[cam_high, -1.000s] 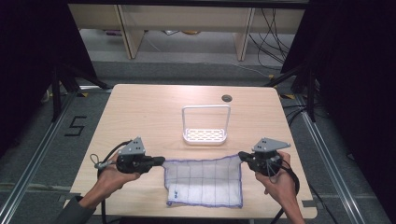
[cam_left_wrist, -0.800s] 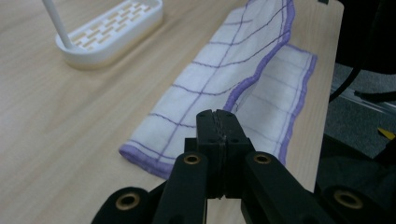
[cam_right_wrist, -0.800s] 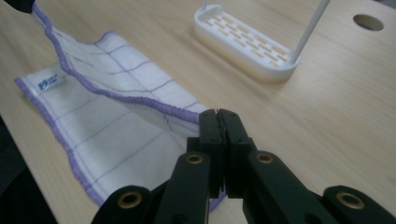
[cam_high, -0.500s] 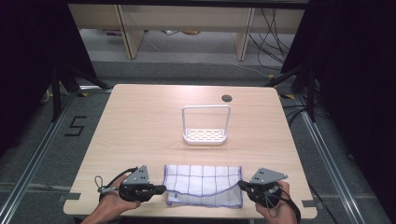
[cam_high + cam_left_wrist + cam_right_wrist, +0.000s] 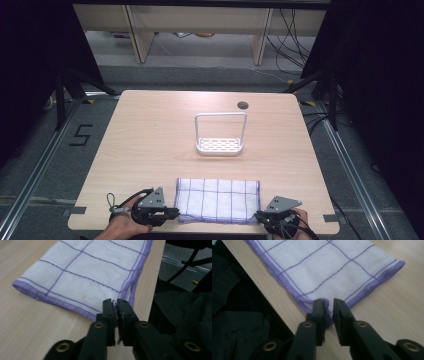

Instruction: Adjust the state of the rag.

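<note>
Two layers of cloth [image 5: 218, 200] lie folded flat at the near edge of the table [image 5: 150, 140], long axis running left to right along that edge, fold line on the far side and the loose hems nearest the person. Well beyond it, near the table's middle, stands a white rack [image 5: 220, 135], apart from everything. Each gripper sits at one near corner: the left gripper [image 5: 172, 214] at the cloth's left end, the right gripper [image 5: 260, 216] at its right end, so the cloth stretches between them and neither is nearer. Both pairs of jaws have just been opening; in the gripper views a narrow gap shows, with the purple corner hem lying loose between the jaws rather than pinched. I judge any next fold must start across that long axis.
</note>
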{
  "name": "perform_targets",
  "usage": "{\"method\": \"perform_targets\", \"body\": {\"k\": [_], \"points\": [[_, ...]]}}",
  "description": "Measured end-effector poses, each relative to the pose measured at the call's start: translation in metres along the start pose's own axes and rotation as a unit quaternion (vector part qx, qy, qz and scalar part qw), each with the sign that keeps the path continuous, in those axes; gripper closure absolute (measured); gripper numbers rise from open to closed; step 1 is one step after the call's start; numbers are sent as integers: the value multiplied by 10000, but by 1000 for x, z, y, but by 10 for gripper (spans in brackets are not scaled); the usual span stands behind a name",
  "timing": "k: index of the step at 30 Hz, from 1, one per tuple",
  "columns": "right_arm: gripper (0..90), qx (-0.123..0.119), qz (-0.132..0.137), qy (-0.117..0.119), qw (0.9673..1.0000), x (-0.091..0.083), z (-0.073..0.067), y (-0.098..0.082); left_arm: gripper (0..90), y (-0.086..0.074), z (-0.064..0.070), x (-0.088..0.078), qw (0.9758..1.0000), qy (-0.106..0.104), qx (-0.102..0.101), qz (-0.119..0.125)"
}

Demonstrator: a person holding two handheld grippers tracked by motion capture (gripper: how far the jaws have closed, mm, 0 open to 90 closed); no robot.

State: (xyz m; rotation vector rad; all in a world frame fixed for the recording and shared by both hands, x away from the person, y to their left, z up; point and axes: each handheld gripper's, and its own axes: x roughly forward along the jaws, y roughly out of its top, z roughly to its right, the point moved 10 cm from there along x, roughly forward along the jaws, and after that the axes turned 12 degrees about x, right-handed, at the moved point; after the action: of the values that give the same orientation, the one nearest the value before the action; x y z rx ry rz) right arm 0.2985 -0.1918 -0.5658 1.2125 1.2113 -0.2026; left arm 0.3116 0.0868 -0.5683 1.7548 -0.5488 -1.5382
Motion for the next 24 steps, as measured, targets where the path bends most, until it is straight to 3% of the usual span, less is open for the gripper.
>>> {"method": "perform_targets", "body": {"k": [2, 4, 5, 6, 7, 8, 10, 18, 20, 21, 23, 24], "points": [[730, 113, 48, 70, 9999, -1, -2, -2, 691, 1, -2, -4, 10000, 33, -23, -1], [686, 245, 108, 9, 9996, -8, 1, -2, 576, 9, -7, -9, 9993, 133, -270, 241], [675, 365, 228, -13, 9991, -13, 2, 1, 537, 12, -13, -12, 9990, 218, -294, 254], [648, 382, 399, -21, 9985, -16, 5, 5, 535, 16, -19, -15, 9989, 267, -212, 323], [635, 554, 496, -37, 9972, -19, 6, 8, 525, 18, -25, -16, 9986, 363, -200, 313], [628, 499, 567, -68, 9971, -21, 10, 11, 518, 22, -34, -18, 9983, 468, -188, 296], [589, 657, 655, -101, 9956, -23, 13, 16, 500, 27, -50, -17, 9972, 643, -210, 303], [476, 1187, 292, -164, 9924, -6, 10, 7, 439, 27, -90, 3, 9953, 816, -527, -45], [457, 1140, 287, -202, 9929, 1, 11, 5, 435, 23, -98, 6, 9954, 779, -515, -213], [453, 1202, 165, -237, 9923, 1, 9, 2, 429, 24, -100, 9, 9945, 810, -640, -142], [452, 1202, 126, -306, 9922, 2, 9, 1, 425, 21, -104, 13, 9947, 749, -679, -207], [453, 1231, 113, -327, 9918, 2, 7, 1, 425, 17, -107, 14, 9955, 684, -550, -366]]}}
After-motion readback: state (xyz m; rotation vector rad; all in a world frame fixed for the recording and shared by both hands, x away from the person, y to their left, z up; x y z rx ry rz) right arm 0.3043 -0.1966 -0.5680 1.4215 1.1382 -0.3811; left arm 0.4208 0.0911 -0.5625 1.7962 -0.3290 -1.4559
